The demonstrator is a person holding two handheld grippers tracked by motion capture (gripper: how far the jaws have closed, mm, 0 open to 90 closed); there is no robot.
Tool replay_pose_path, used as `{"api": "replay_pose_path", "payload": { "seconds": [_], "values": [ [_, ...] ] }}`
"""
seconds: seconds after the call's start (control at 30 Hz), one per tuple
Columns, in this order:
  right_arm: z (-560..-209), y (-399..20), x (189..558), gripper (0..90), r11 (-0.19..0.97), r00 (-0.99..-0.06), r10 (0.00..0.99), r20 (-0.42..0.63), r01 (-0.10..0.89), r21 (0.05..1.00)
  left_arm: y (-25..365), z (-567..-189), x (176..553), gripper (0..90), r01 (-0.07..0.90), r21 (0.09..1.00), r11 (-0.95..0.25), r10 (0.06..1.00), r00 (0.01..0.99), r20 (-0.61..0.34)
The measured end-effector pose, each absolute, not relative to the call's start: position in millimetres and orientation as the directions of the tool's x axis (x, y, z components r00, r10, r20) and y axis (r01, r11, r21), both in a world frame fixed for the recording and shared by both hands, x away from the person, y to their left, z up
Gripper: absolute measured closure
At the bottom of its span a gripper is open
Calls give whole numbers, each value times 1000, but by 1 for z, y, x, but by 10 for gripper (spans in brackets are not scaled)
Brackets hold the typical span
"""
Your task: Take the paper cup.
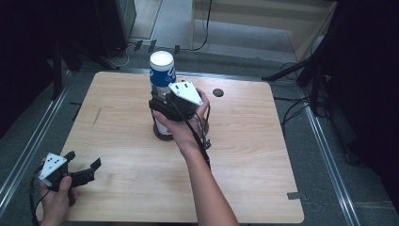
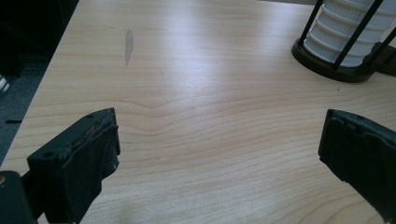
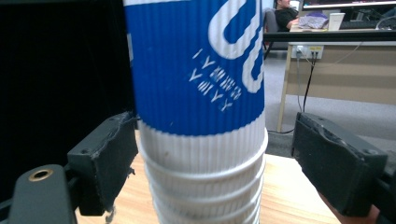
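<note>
Table (image 1: 244, 179): pale wood top, rounded corners, the biggest thing in front of me; a dark scuff (image 2: 129, 44) marks its left part, a small dark round spot (image 1: 218, 92) sits toward the far edge.

Cup stack (image 1: 161, 89): ribbed paper cups nested upright, standing mid-table toward the far side. Top cup (image 3: 196, 65) is blue with white lettering, its white inside facing up in the high view. The lower white cups sit inside a dark wire holder (image 2: 334, 60) with a round base.

My right gripper (image 3: 201, 168): brought level against the stack from my side, just under the blue cup. In the right gripper view the stack stands between my two jaws. The left jaw lies at the white ribs, touching or just short of them, I cannot tell which. The right jaw is clear of the cups, with a gap showing. So jaws parted around the stack, no pinch yet. My hand wraps the gripper body, grey plate on top.

My left gripper (image 1: 83, 168): at the near left corner of the table, well apart from the stack. Jaws spread wide, bare wood between them. From its view the holder's base and the lower cups lie far off at upper right.
</note>
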State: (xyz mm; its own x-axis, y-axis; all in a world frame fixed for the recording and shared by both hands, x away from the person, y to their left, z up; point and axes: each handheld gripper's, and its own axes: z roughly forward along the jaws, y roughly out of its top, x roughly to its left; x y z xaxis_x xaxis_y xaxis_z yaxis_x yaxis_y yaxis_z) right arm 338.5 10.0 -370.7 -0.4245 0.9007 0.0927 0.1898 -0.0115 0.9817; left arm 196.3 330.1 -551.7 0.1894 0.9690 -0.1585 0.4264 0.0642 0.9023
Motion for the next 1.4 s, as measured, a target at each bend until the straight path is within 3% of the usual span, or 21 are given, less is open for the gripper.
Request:
{"api": "replay_pose_path", "payload": {
  "seconds": [0.83, 1.4],
  "values": [
    [-367, 39, 374, 145, 5, -388, 918, 78, 207, 978, 331, -552, 197, 0, 432, 899, 72, 968, 187, -167],
    [-365, 39, 374, 182, -22, -385, 918, 95, 191, 981, 332, -551, 197, 0, 417, 905, 81, 965, 195, -176]
  ]
}}
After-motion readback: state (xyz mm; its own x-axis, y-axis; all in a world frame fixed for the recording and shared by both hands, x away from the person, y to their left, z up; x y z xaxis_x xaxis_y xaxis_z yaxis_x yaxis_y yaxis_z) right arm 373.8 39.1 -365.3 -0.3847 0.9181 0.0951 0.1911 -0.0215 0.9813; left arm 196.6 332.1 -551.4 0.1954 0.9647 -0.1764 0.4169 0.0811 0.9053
